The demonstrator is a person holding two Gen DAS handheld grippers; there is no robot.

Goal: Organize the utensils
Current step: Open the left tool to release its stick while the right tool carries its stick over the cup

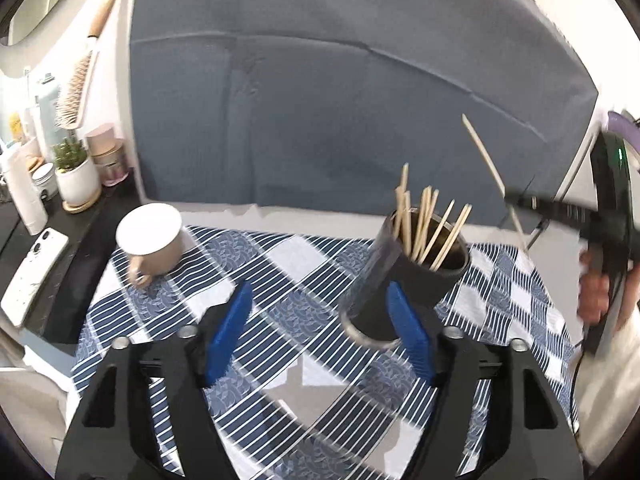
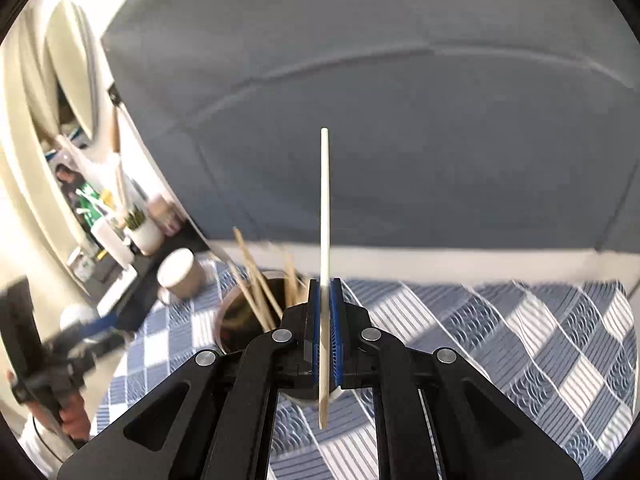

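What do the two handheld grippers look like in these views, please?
Both the left gripper and the right gripper have black plastic linkage arms with silver round pivot bolts and flat blue ribbed pads. The right one's body carries a small green light.

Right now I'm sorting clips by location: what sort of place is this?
Likely a home bedroom or living corner: a padded grey headboard or sofa back, a shelf of toiletries with a hairbrush, and a potted plant.

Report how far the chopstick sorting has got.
Done: several chopsticks stand in the dark cup. In hand: the right gripper clamps one chopstick above the cloth; the left gripper is open beside the cup. Left: cannot tell; the mug sits untouched.
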